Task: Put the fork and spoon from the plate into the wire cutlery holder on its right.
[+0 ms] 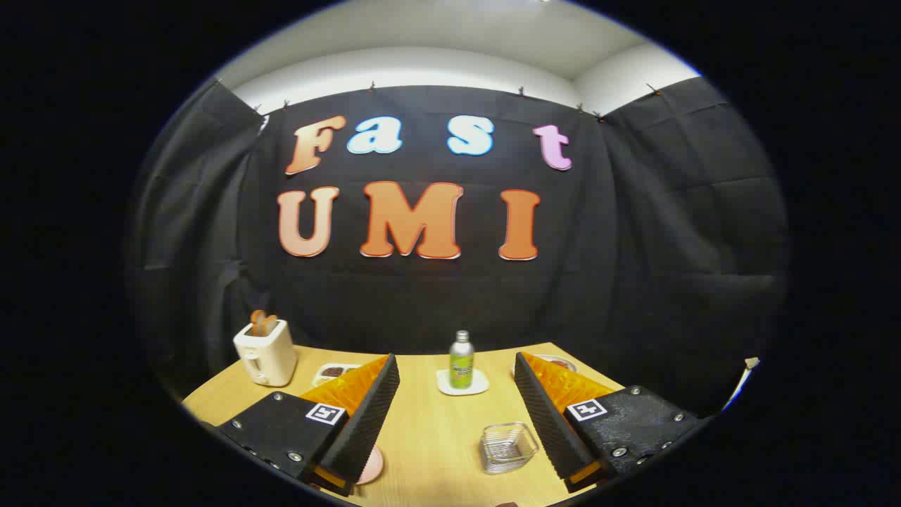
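I am looking for the fork and spoon and I cannot make them out; what I am seeing of the plate is just a pink sliver peeking from under the tip of the left finger, low and close to me. The wire cutlery holder is sitting to its right, between the two fingers and hard against the inner side of the right one, its basket standing upright with the mouth facing up. So the plate is lying below and left of the claw, the holder below and right; I judge I am needing to tip down and left first, and I cannot tell which way the cutlery's long axis is running.

The claw is spread wide and holding nothing.

Counting outward: one plate, one holder. Beyond the fingertips, one green bottle is standing upright on one white coaster. Beyond the left finger one small tray is lying, and further left one cream toaster with toast poking out. Beyond the right finger one dish is partly hidden. All are resting on the wooden worktop.
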